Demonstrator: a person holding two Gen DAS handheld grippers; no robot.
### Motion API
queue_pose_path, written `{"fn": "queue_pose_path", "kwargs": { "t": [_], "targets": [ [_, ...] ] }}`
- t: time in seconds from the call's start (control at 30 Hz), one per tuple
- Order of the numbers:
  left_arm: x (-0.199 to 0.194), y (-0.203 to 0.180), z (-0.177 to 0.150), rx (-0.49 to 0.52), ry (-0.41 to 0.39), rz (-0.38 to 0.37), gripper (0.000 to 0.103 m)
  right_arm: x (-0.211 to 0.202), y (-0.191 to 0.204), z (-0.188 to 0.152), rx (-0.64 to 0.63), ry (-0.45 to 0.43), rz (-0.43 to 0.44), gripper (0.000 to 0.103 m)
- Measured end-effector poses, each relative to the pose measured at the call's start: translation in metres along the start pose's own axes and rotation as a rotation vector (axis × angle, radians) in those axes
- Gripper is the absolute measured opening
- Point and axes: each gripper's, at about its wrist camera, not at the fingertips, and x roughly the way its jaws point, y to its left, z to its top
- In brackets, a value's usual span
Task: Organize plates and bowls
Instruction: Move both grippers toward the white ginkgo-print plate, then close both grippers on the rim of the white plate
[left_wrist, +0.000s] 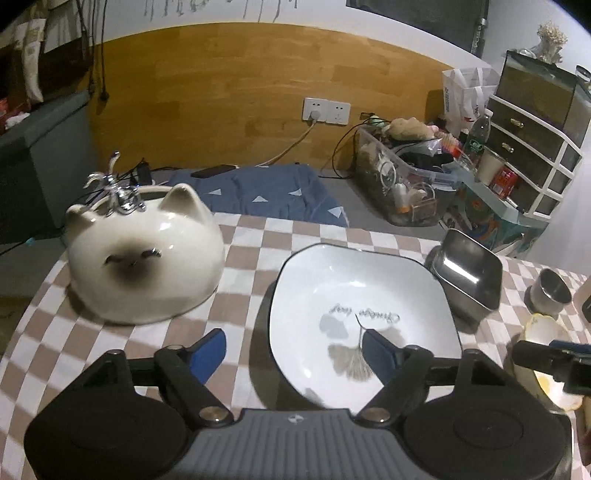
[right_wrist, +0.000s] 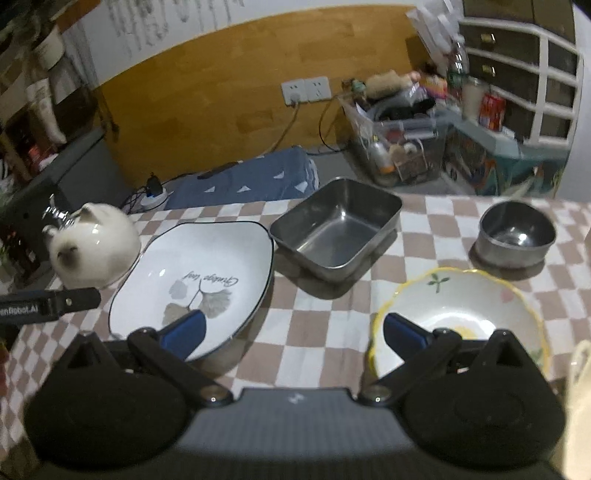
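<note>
**Checked cloth, dishes spread, both grippers hovering with spread jaws**

Checked in brown and white, the tablecloth (right_wrist: 325, 332) is carrying every dish, all of them sitting apart from one another. Largest is the white ginkgo plate (left_wrist: 369, 295), a rounded-square dish with a dark rim. The left gripper (left_wrist: 293, 350) is hovering at its near-left edge: its right finger is showing over the plate's printed leaf, its left finger over bare cloth, so the rim is lying between the jaws. The jaws are standing apart, and whether either pad is touching the plate cannot be told.

Left of that plate, the cat-shaped ceramic bowl (left_wrist: 144, 258) is sitting upside-down-looking with shiny metal utensils (left_wrist: 114, 192) sticking out of its top. Behind and to the right of the plate, the square steel tray (right_wrist: 336, 225) is resting upright. Next in size, the yellow-rimmed floral bowl (right_wrist: 461, 306) is lying just ahead of the right gripper (right_wrist: 293, 332), whose right finger is overlapping the bowl's near-left rim while its left finger is showing over the ginkgo plate's near edge. These jaws are also spread wide, holding nothing. Smallest, the round steel bowl (right_wrist: 517, 232) is standing behind the floral bowl, well clear of both grippers.
</note>
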Motion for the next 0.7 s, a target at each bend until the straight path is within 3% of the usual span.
{"fn": "queue_pose_path", "kwargs": {
  "t": [0.1, 0.17, 0.23, 0.33, 0.57, 0.7],
  "targets": [
    [0.016, 0.008, 0.006, -0.021, 0.014, -0.010, 0.067, 0.020, -0.005, 0.007, 0.098, 0.022, 0.026, 0.103],
    [0.027, 0.012, 0.009, -0.032, 0.035, -0.014, 0.063, 0.032, -0.011, 0.007, 0.171, 0.042, 0.057, 0.098],
    [0.038, 0.017, 0.010, -0.044, 0.061, -0.020, 0.057, 0.047, -0.016, 0.011, 0.230, 0.080, 0.092, 0.080],
    [0.052, 0.025, 0.011, -0.068, 0.102, -0.031, 0.051, 0.064, -0.020, 0.016, 0.278, 0.118, 0.129, 0.065],
    [0.074, 0.040, 0.013, -0.123, 0.146, -0.071, 0.042, 0.089, -0.015, 0.022, 0.288, 0.144, 0.165, 0.044],
    [0.083, 0.040, 0.014, -0.131, 0.152, -0.104, 0.028, 0.102, -0.009, 0.025, 0.275, 0.167, 0.177, 0.027]
  ]
}}
